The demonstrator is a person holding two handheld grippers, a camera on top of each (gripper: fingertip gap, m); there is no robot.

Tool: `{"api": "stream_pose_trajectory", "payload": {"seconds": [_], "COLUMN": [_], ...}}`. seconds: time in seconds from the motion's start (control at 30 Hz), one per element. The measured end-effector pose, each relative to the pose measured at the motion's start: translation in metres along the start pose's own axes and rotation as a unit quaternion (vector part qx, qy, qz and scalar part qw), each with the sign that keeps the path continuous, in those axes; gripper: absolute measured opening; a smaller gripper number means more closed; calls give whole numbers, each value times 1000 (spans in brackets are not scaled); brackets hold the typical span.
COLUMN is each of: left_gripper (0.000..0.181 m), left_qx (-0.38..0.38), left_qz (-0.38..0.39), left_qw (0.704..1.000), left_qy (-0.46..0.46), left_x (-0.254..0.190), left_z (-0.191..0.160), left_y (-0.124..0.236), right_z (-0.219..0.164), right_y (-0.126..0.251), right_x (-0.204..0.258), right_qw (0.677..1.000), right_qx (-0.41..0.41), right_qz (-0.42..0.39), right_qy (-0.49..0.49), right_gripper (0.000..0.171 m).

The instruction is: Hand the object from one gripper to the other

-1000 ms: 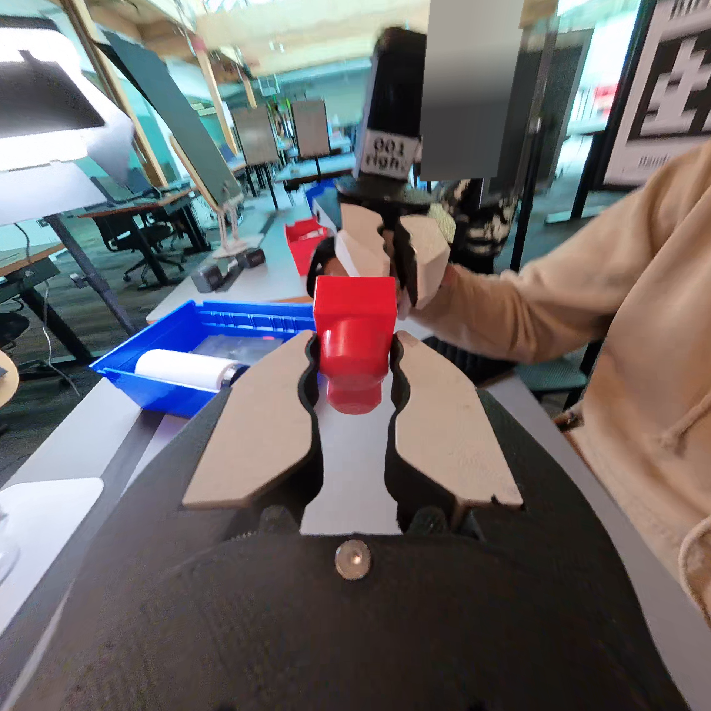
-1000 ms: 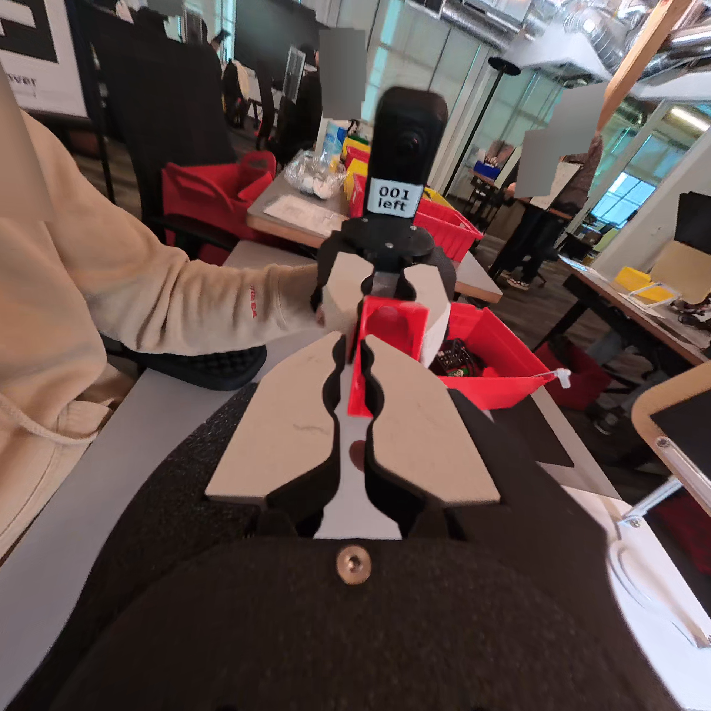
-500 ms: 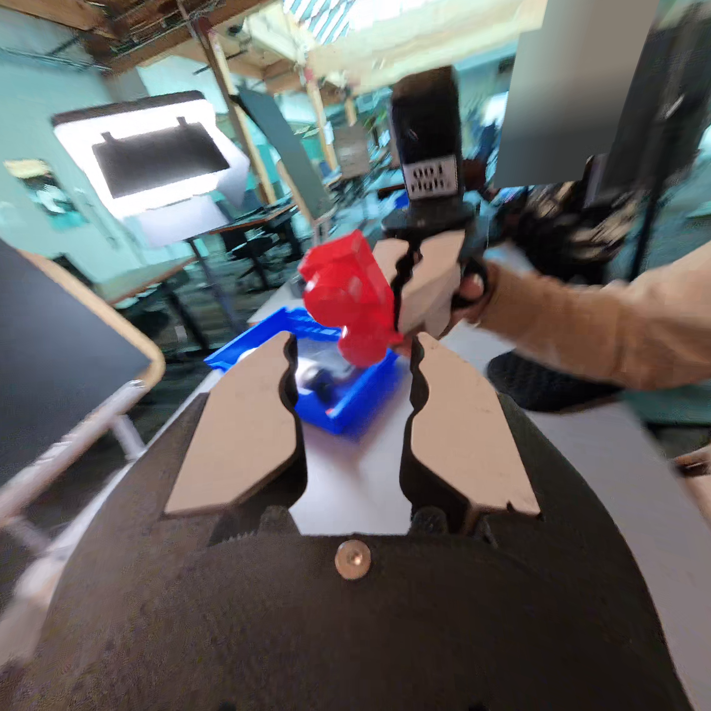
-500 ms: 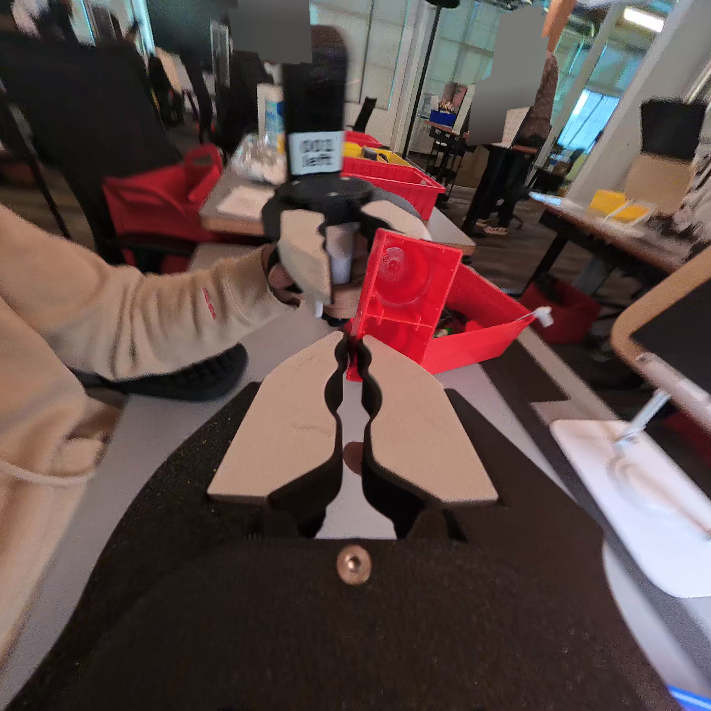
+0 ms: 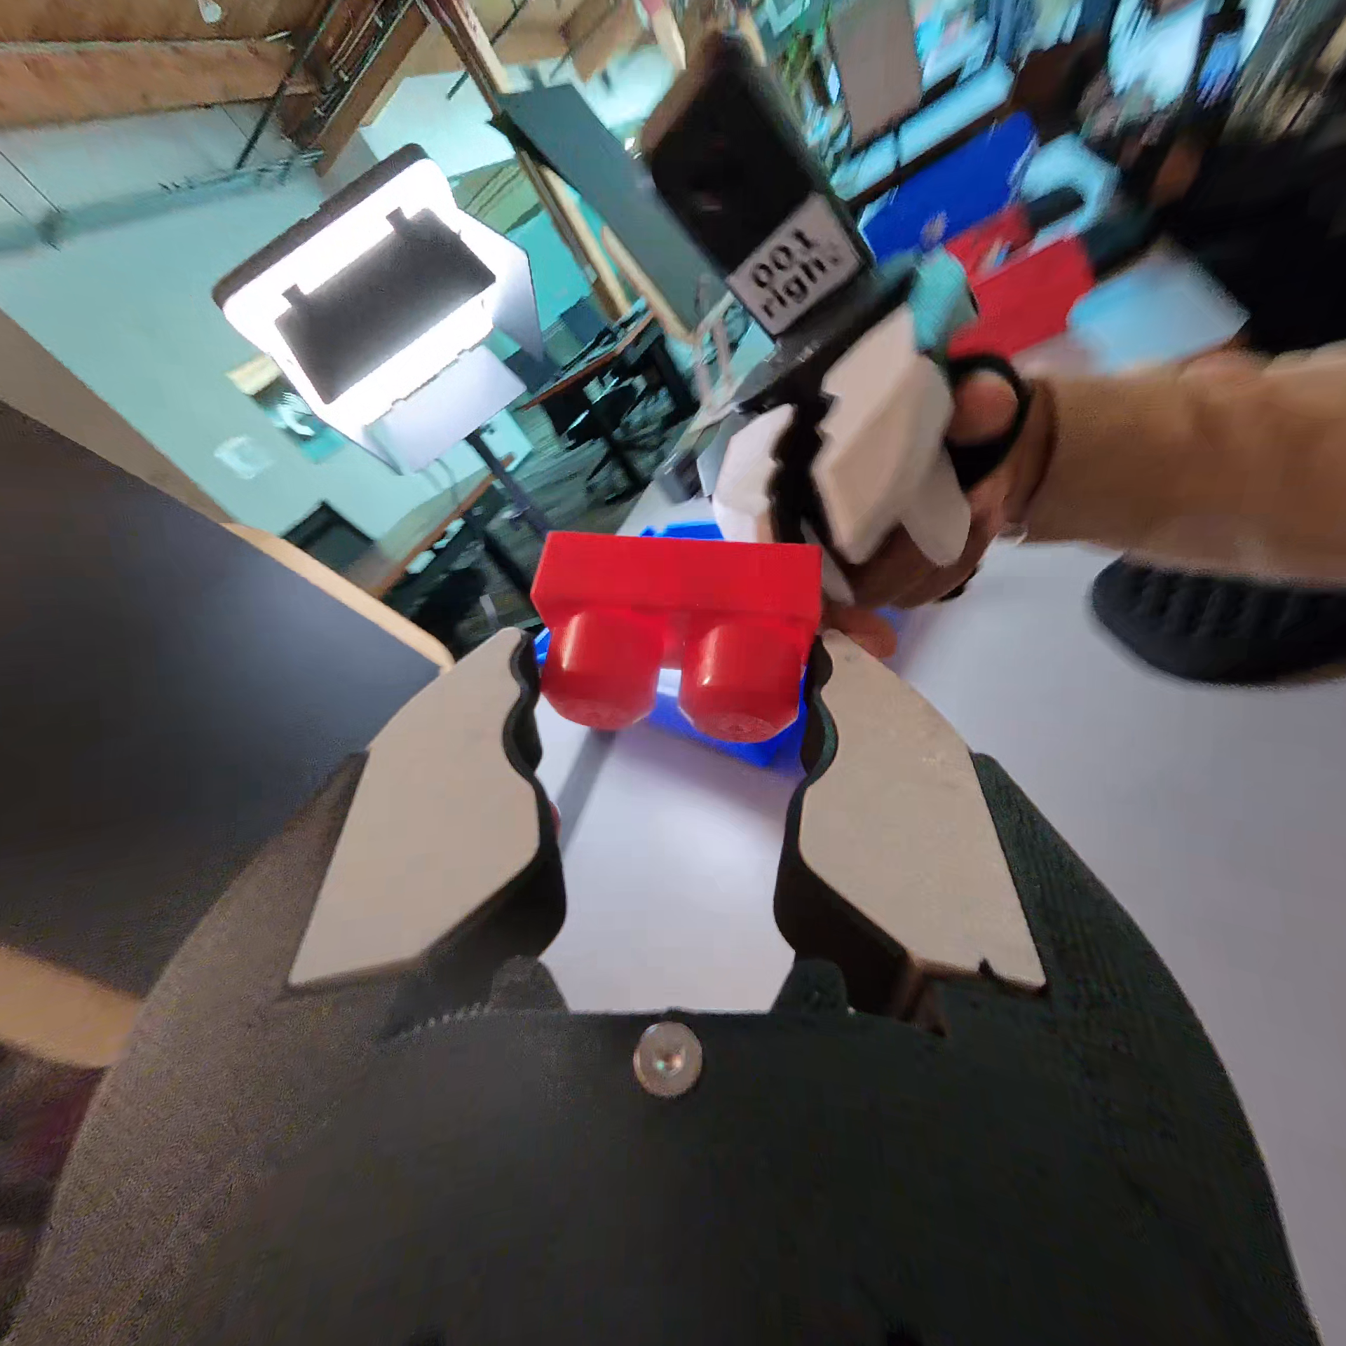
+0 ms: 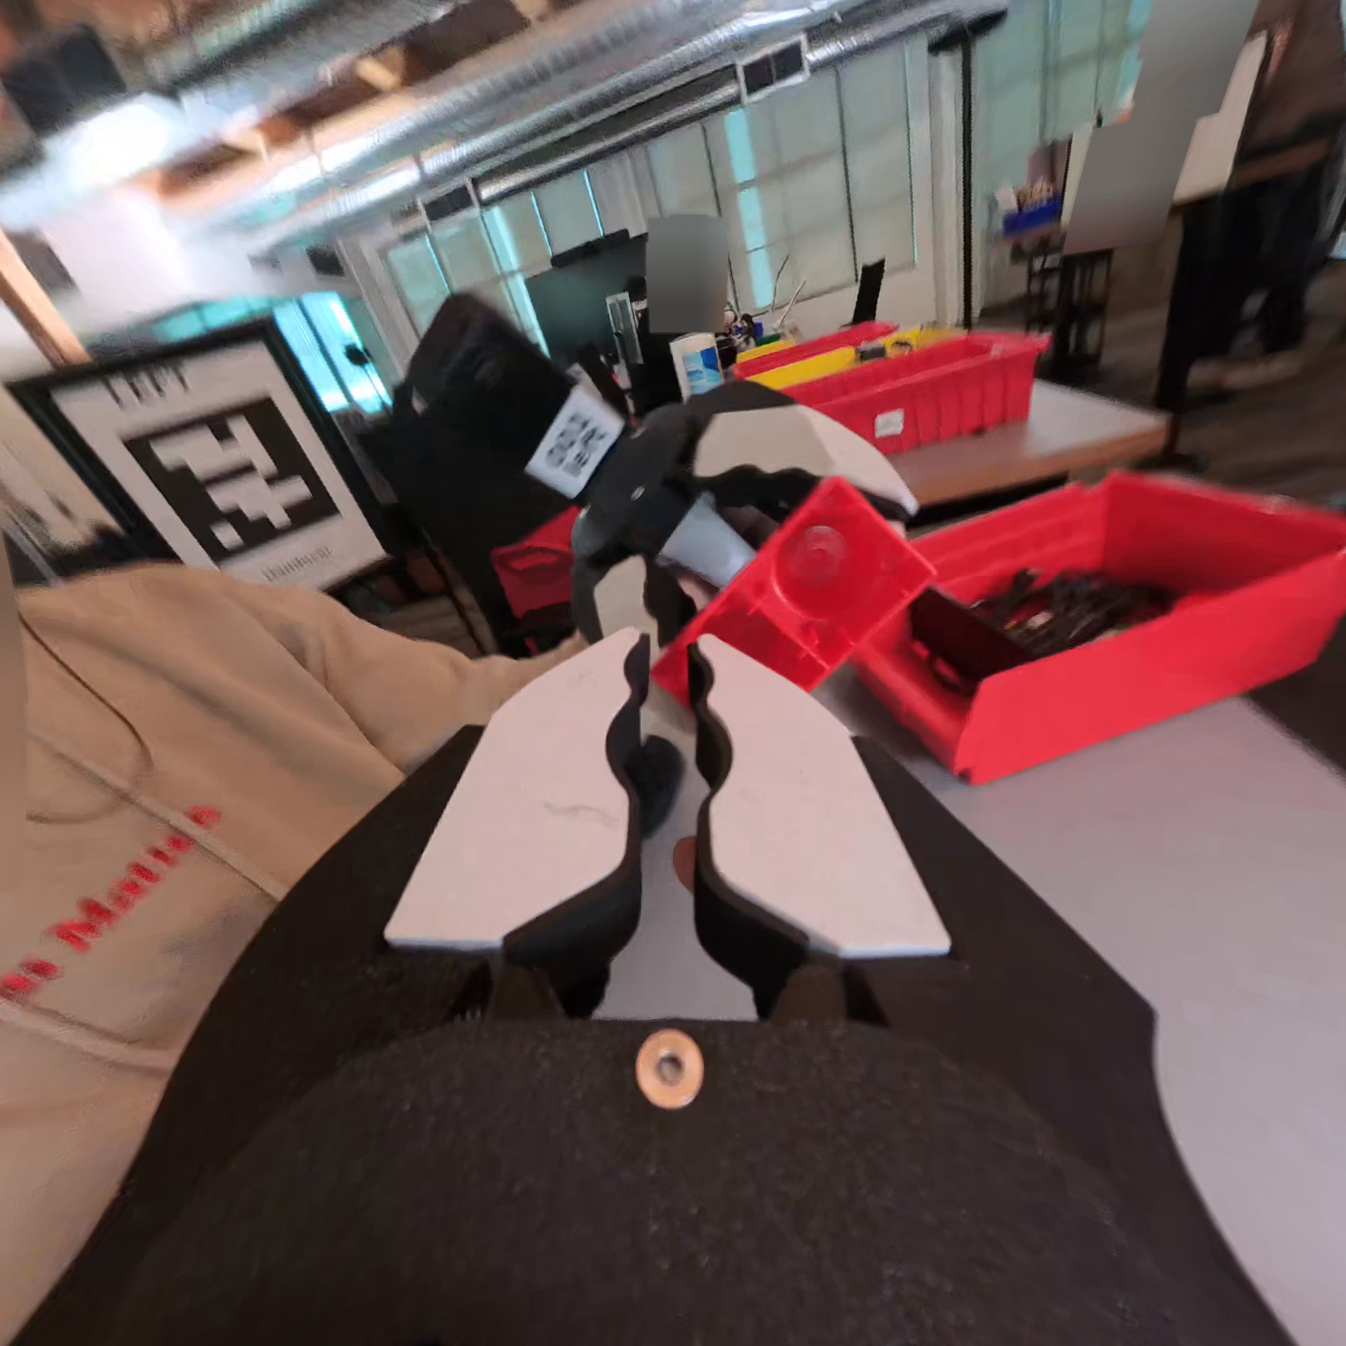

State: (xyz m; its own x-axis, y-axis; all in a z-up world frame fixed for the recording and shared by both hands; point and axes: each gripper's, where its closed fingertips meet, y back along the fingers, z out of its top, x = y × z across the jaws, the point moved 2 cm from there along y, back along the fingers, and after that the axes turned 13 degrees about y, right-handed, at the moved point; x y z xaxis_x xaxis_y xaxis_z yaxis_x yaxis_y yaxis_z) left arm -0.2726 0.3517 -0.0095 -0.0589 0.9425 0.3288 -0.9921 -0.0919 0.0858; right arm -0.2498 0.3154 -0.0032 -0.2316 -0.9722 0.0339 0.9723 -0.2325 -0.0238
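A red two-stud brick [image 5: 677, 583] hangs in the air above the table. In the left wrist view its studs face the camera. My left gripper [image 5: 668, 648] is open wide, with one finger on each side of the studs, close to them. My right gripper [image 6: 666, 648] is shut on a thin wall at the brick's [image 6: 801, 604] lower corner and holds it tilted. In the left wrist view the right gripper [image 5: 816, 539] is at the brick's far right end. In the right wrist view the left gripper [image 6: 757, 561] spans the brick's length.
A blue bin [image 5: 728, 736] sits on the grey table [image 5: 1092, 801] behind the brick. A red bin [image 6: 1129, 677] with dark parts stands to the right. A person's beige sleeves [image 6: 182, 692] reach in. A black board [image 5: 146, 655] stands on the left. My left and right fingertips are right by each other.
The left gripper let go of the brick, opened wider, turned and came around the brick's long side. The right gripper stayed shut on the brick and tilted it.
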Motion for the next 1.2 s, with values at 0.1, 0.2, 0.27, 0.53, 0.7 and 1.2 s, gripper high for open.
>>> {"api": "stream_pose_trajectory", "payload": {"seconds": [0.1,0.2,0.27,0.53,0.7,1.2], "left_gripper": [71,71,70,72,58,33], "left_qx": [-22,-13,-16,-34,-26,6], "left_qz": [-88,-161,-201,-153,-170,-197], "left_qw": [989,967,950,984,982,958], "left_qy": [121,198,240,88,78,206], "left_x": [-6,-18,-22,-32,-31,-37], "left_z": [5,2,3,17,11,3], "left_y": [4,-1,0,13,23,-7], "right_z": [-5,-14,-11,-12,-6,3], "right_y": [3,-6,-6,1,7,7], "right_x": [10,18,25,33,32,19], "right_qw": [985,961,951,982,991,979], "right_qx": [36,80,86,74,22,18], "right_qz": [-24,-37,-35,49,84,-18], "right_qy": [169,263,296,169,102,205], "right_gripper": [21,18,12,5,3,7]}}
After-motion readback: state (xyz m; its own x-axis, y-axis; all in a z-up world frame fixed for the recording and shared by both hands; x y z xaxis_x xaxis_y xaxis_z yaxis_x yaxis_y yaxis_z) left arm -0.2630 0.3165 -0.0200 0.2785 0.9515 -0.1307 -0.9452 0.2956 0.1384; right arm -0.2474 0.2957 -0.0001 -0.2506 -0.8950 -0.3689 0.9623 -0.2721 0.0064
